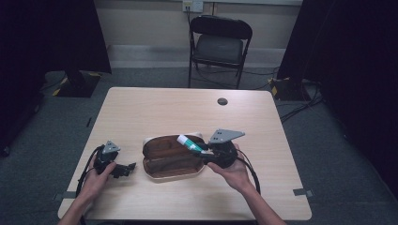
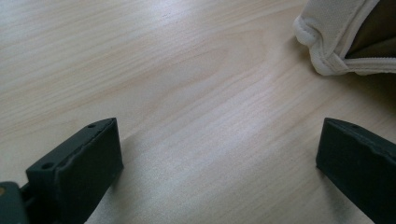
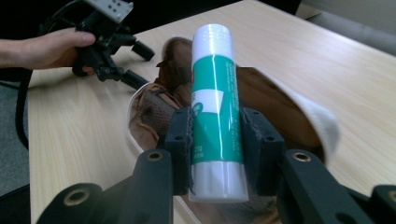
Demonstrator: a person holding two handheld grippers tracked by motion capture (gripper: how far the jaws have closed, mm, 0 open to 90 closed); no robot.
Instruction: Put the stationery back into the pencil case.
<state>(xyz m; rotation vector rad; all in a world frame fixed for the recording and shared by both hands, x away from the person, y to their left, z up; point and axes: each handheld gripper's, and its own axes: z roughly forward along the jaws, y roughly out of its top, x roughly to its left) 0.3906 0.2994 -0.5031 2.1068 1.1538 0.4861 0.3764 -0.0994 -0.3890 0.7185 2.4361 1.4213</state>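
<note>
An open cream pencil case [image 1: 171, 159] with a brown lining lies on the wooden table [image 1: 187, 108], near its front middle. My right gripper [image 1: 199, 149] is shut on a green and white glue stick [image 1: 188, 143] and holds it over the case's right half. In the right gripper view the glue stick [image 3: 215, 102] sits between the two jaws, its white cap pointing away over the case [image 3: 154, 112]. My left gripper [image 1: 129, 168] rests low on the table left of the case, jaws wide apart and empty. A corner of the case [image 2: 336, 42] shows in the left gripper view.
A black folding chair [image 1: 218, 44] stands beyond the table's far edge. A small dark round cap [image 1: 222, 101] sits in the table top near the far right. Black curtains hang at both sides. Cables [image 1: 87, 171] trail from each gripper off the front edge.
</note>
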